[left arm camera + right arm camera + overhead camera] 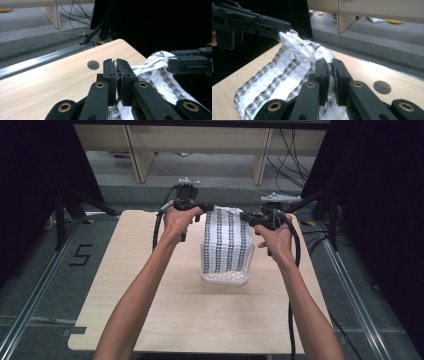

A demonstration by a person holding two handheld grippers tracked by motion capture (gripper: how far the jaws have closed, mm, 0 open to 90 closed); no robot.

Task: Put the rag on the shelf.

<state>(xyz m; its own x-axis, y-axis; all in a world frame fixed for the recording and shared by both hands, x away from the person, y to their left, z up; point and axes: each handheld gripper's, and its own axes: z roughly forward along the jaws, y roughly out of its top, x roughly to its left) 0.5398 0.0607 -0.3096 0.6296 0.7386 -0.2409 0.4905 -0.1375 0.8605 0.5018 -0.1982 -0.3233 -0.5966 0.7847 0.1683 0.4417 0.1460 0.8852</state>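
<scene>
Two hand-held grippers are holding a cloth (228, 242) up at the centre of the high view. The left hand-held gripper (209, 209) is clamping its jaws together on the cloth's upper left corner, while the right hand-held gripper (244, 216) is pinching the upper right corner. The white cloth, patterned with dark zigzag stripes, is hanging stretched between them, its lower end dropping into a clear tub (225, 276) that is standing on the counter (150, 310). In both gripper views, crumpled fabric is bunching between the closed jaws.
</scene>
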